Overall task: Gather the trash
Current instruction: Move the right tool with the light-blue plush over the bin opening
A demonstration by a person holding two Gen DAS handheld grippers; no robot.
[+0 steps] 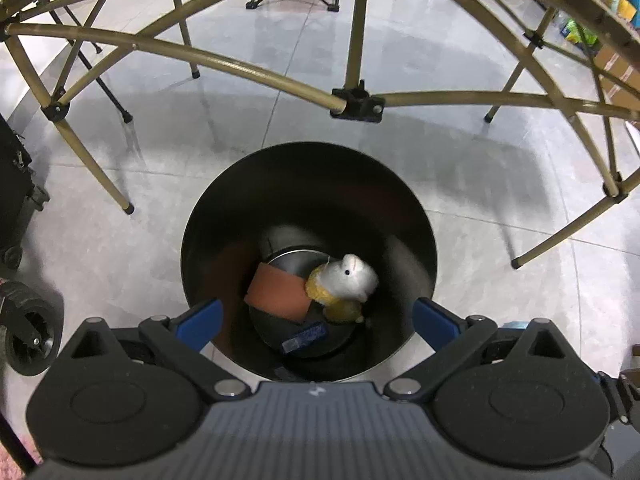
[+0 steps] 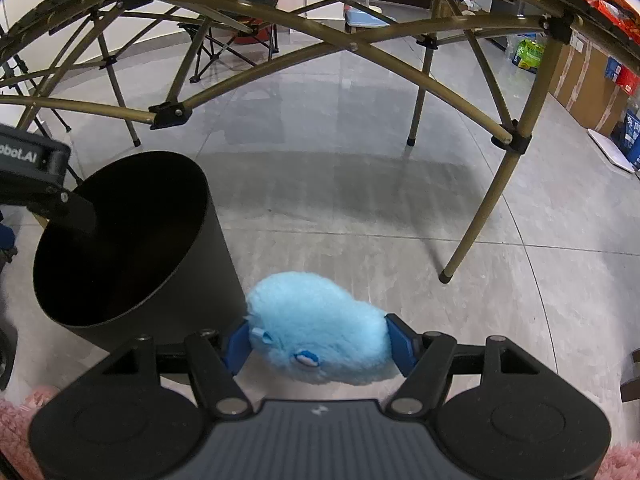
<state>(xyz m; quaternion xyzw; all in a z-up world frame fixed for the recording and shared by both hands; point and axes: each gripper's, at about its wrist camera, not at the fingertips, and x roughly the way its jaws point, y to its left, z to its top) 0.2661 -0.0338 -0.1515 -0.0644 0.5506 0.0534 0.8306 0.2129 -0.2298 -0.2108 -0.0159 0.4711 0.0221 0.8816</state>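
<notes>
We take the black bin [image 1: 308,264] as our reference. It stands upright on the grey tiled floor [image 1: 460,184], under the tan folding frame [image 1: 356,98] of a table.

Inside the bin, at its bottom, we find three items. A white and yellow plush toy [image 1: 344,284] lies toward the right of the bin floor. An orange-brown block [image 1: 278,290] lies to its left, touching it or very nearly so. A small blue item [image 1: 306,336] lies on the near side of the bottom, below both. We judge these as trash already collected.

The left gripper [image 1: 316,320] hangs directly above the bin mouth, pointing down into it. Its blue pads [image 1: 202,322] stand spread as wide as they go, one at each side of the near rim, with nothing between them. We judge this hand to have no load and its deposit complete.

The right gripper [image 2: 318,344] sits just to the right of the bin, outside its wall, and above the floor. It is clamped on a light blue plush toy [image 2: 316,328], one blue pad pressed into each side of the fur. This item is not yet over the bin mouth.

Outstanding, in our judgement: the blue toy must be carried leftward over the rim and released. The left gripper's body [image 2: 44,184] overhangs the bin opening in the right wrist view and may need to clear first.

Beyond the bin, we see boxes and packaging [image 2: 588,80] far right along the wall; whether any counts as trash we cannot tell.
</notes>
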